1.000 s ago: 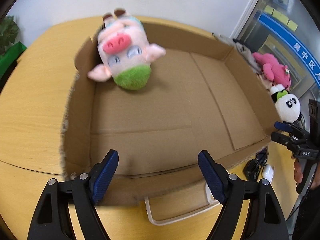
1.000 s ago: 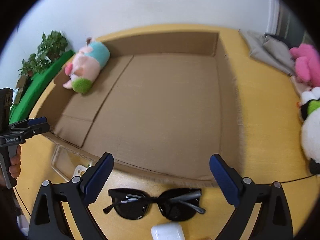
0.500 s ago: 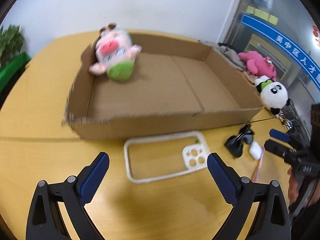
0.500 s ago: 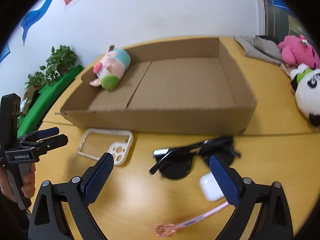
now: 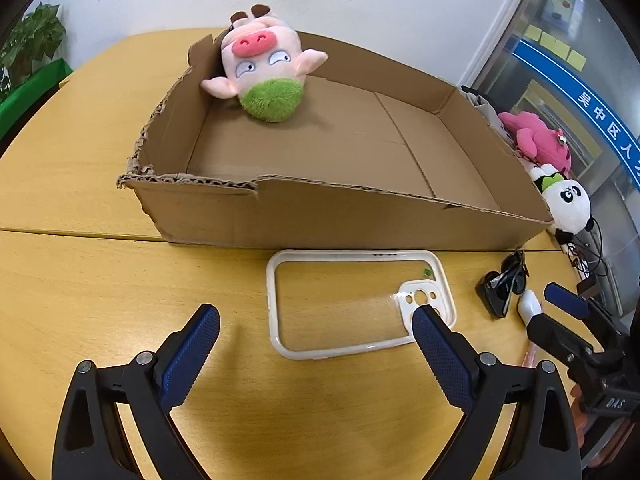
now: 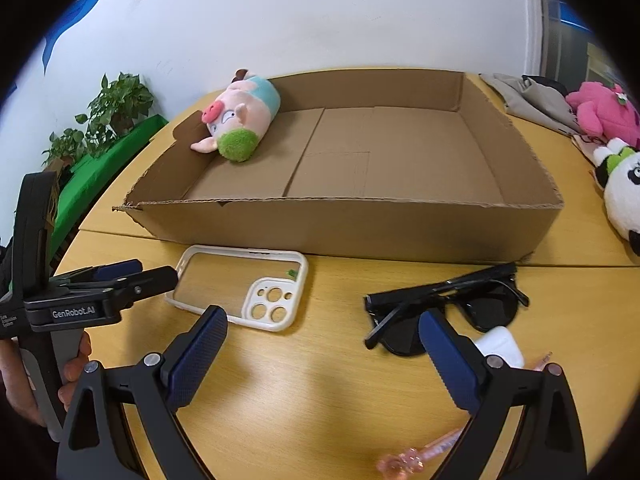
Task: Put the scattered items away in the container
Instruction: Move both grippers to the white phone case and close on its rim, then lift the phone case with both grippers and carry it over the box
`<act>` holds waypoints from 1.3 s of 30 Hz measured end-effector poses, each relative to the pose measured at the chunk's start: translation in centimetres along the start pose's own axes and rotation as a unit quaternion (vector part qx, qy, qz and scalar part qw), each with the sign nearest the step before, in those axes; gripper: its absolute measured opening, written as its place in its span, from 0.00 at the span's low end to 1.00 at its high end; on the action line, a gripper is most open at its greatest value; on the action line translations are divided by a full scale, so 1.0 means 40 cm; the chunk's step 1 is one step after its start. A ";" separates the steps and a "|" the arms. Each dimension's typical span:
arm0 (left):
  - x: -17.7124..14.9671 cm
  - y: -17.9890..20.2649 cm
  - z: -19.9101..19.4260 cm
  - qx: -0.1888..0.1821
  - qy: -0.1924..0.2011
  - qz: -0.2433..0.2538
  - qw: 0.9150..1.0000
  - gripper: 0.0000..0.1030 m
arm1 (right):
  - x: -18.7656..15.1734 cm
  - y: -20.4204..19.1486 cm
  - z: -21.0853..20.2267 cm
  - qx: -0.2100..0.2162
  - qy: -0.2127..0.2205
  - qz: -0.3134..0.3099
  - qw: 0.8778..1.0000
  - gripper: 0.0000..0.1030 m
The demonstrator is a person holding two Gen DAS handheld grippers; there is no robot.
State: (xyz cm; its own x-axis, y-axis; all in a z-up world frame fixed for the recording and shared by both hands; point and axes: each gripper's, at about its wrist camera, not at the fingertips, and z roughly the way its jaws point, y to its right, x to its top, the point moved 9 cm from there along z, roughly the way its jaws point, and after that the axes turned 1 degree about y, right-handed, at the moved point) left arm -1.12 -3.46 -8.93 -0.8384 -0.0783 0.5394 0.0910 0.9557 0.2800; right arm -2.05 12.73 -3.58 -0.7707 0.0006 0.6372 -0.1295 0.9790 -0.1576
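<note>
Directly ahead of the left gripper (image 5: 316,322), whose jaws are spread wide and empty, a clear phone case (image 5: 360,304) lies flat on the table, its long axis running crosswise. Beyond it sits the cardboard box (image 5: 344,216). Also spread and empty, the right gripper (image 6: 322,324) hovers nearer the black sunglasses (image 6: 448,312).
</note>
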 end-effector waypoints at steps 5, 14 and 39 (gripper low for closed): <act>-0.005 -0.010 0.022 -0.010 -0.016 -0.010 1.000 0.83 | 0.012 -0.036 0.035 0.007 -0.006 -0.007 1.000 0.93; -0.020 -0.020 0.065 0.005 -0.041 -0.002 0.999 0.23 | 0.006 -0.071 0.097 0.005 -0.025 -0.022 0.999 0.87; -0.040 -0.061 0.044 0.028 -0.050 -0.008 0.998 0.05 | -0.039 -0.055 0.175 -0.002 -0.081 -0.033 0.996 0.09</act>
State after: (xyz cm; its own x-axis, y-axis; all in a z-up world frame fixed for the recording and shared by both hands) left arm -0.94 -5.17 -11.88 -0.8894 -0.0669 0.4523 0.0499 0.9691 0.2416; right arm -4.94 9.16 -9.53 -0.8511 -0.0968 0.5159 -0.1812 0.9766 -0.1156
